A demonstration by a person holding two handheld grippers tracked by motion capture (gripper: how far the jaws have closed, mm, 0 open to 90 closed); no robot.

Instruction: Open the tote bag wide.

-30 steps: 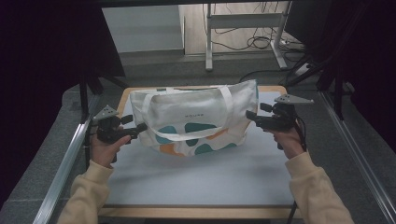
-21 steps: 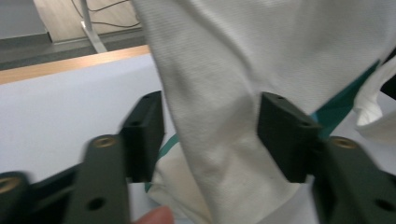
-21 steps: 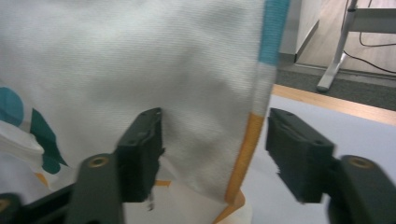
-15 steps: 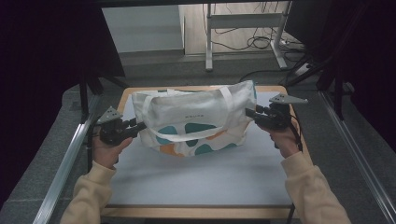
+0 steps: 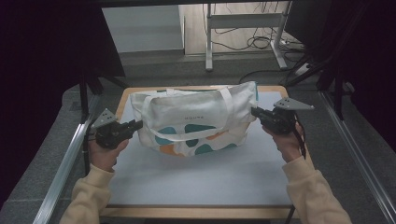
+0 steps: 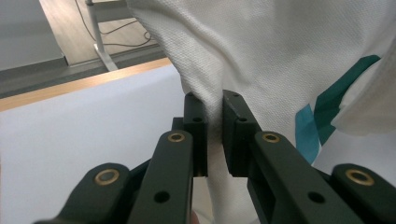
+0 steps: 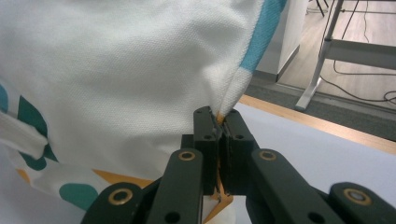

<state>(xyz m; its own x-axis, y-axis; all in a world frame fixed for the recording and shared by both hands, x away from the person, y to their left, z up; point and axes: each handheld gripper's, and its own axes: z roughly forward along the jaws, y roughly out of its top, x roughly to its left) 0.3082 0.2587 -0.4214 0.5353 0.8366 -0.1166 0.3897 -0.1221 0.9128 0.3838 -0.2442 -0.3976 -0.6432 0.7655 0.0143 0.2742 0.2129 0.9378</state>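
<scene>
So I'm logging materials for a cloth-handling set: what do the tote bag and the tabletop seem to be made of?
The tote bag looks like woven cotton canvas, matte off-white with printed teal and orange patches: the left gripper view shows a coarse weave, and it folds softly where pinched. The tabletop appears to be a smooth, matte pale sheet, possibly laminate or a mat; its edge looks like light wood.

Cream sleeves (image 5: 88,198); black tools with brass rivets (image 6: 176,136)
</scene>
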